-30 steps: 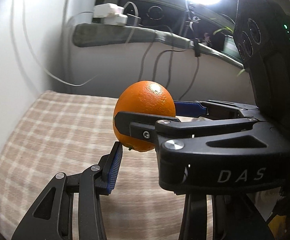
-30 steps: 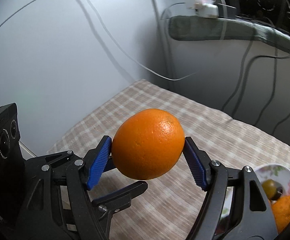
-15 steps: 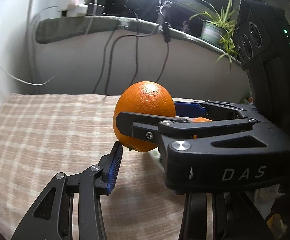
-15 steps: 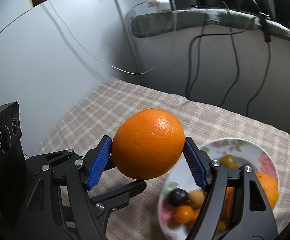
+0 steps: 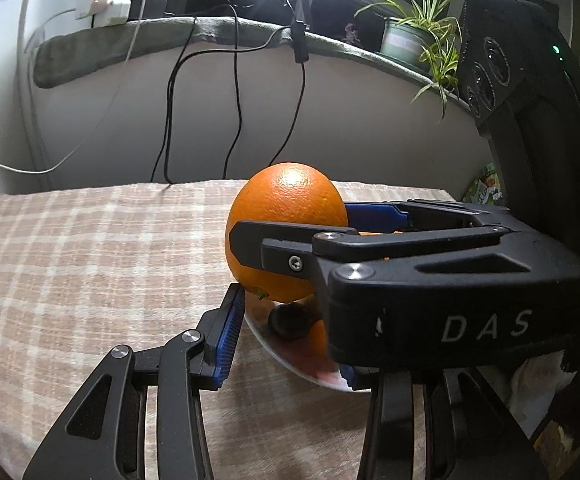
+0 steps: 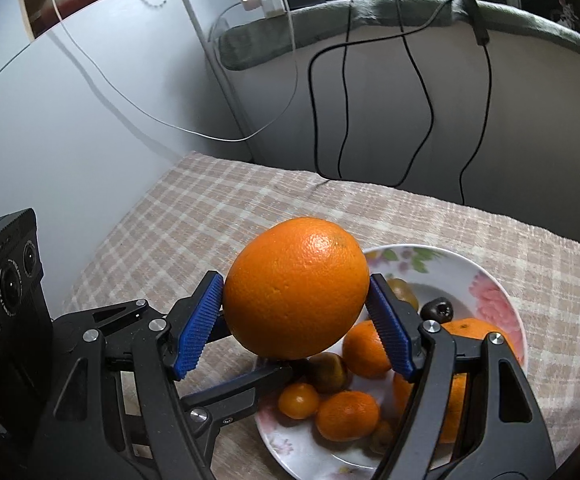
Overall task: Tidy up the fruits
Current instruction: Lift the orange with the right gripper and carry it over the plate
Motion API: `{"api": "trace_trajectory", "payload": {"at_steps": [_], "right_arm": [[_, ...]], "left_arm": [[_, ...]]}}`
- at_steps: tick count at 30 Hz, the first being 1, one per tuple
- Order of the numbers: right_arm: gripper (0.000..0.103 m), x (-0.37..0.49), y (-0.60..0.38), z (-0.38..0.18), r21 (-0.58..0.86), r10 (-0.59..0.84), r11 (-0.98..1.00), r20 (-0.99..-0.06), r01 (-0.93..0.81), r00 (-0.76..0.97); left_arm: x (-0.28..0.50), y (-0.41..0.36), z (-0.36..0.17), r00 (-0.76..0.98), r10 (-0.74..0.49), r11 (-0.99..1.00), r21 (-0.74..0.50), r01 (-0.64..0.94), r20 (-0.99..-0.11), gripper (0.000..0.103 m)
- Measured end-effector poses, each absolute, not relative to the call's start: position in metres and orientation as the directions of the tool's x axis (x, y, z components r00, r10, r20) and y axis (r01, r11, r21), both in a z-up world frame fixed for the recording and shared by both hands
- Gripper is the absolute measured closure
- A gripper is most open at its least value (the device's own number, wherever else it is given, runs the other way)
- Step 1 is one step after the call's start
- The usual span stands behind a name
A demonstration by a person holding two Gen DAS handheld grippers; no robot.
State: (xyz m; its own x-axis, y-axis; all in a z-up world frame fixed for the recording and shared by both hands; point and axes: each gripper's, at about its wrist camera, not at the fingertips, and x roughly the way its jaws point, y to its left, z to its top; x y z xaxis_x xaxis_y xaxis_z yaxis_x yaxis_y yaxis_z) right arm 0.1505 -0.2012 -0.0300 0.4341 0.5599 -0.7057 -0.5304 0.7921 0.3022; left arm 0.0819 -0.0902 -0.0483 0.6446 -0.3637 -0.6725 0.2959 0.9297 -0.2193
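Looking along the left gripper, we see its jaws apart with nothing between them, one blue pad just under the orange that the other tool carries above the plate. Through the right wrist view, our right gripper has its jaws clamped on the orange, hanging over the flowered plate of small fruit on the checked tabletop.

Big orange, glossy and pebbly, sits mid-frame, pinched on both sides above the near-left rim of a floral plate that holds mandarins, a dark plum and greenish-brown fruit, lower right.
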Motion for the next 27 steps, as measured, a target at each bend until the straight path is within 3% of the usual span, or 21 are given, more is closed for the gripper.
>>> {"api": "trace_trajectory", "payload": {"at_steps": [27], "right_arm": [[0.027, 0.152, -0.203, -0.033, 0.272, 0.523, 0.811, -0.735, -0.518, 0.432]], "left_arm": [[0.086, -0.1, -0.054, 0.631, -0.36, 0.928, -0.193, 0.319, -0.687, 0.063]]}}
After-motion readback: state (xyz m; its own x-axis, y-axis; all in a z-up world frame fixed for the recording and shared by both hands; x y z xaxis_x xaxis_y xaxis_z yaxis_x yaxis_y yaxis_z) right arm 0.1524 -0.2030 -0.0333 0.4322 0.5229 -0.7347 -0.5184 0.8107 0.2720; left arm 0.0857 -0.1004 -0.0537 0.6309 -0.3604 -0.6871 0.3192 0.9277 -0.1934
